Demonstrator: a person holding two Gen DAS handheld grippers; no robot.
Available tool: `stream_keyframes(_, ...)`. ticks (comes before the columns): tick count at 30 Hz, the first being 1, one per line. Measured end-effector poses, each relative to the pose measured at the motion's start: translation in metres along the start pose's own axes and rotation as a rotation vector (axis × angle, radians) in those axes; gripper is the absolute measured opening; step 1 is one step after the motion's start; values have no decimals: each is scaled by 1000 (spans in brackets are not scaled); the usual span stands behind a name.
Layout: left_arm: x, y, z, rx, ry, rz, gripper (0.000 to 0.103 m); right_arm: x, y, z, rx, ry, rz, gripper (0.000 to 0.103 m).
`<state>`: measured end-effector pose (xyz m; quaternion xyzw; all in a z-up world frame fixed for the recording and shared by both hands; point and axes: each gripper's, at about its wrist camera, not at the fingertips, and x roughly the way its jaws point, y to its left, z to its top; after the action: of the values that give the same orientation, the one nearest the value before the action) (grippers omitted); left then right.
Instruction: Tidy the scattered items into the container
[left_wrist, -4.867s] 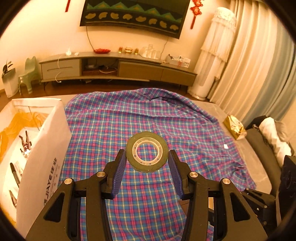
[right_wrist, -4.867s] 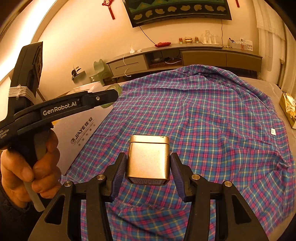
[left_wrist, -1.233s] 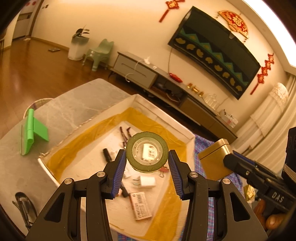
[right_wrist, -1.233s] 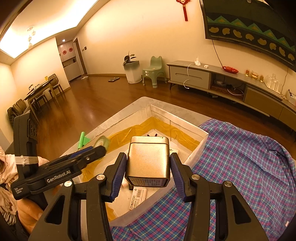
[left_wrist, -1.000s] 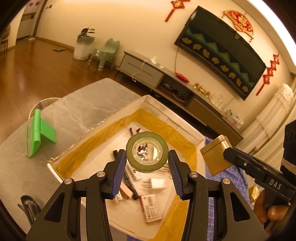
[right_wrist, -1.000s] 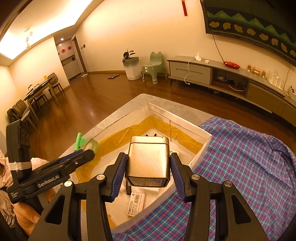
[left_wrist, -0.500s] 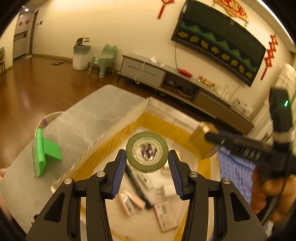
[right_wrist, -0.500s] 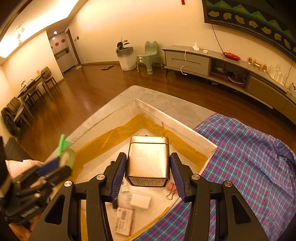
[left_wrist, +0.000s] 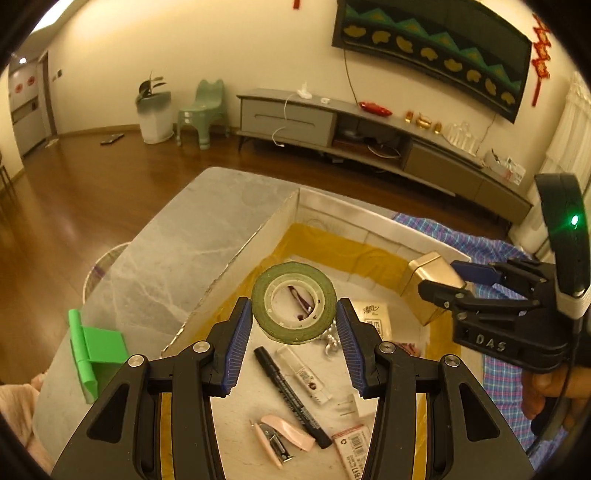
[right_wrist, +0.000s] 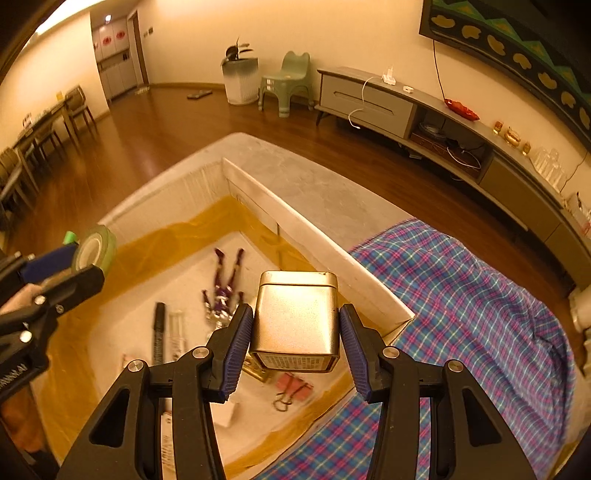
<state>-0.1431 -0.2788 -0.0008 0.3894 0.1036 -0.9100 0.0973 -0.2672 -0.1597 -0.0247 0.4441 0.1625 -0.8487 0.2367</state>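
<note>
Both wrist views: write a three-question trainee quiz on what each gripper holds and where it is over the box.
1. True or false: the left gripper is shut on a green tape roll.
2. The right gripper holds: A) a black marker, B) a gold metal tin, C) a pink stapler.
3. Fill in: both held items hang above the open white ____, where the black marker and pink stapler already lie.

Key: 1 true; 2 B; 3 box.
</note>
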Motion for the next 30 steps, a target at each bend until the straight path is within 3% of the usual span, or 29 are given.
stream_keyframes(7,9,2,4,-20,40,11,50,13,2,-1,-57,37,-61,50)
stream_keyframes(11,10,13,4,-82,55,-14,63,13,6,-5,-82,34,-82,52)
stream_keyframes(13,11,21,2,-113,62,-30,63,10,8,-7,-80,24,-76,60)
stream_keyframes(22,3,39,-4,-146,70,-20,63,-15,24,-15,-85,0,-56,62)
stream_keyframes(30,-26,39,-14,-110,42,-2,63,-39,44,-26,-130,0,-45,68)
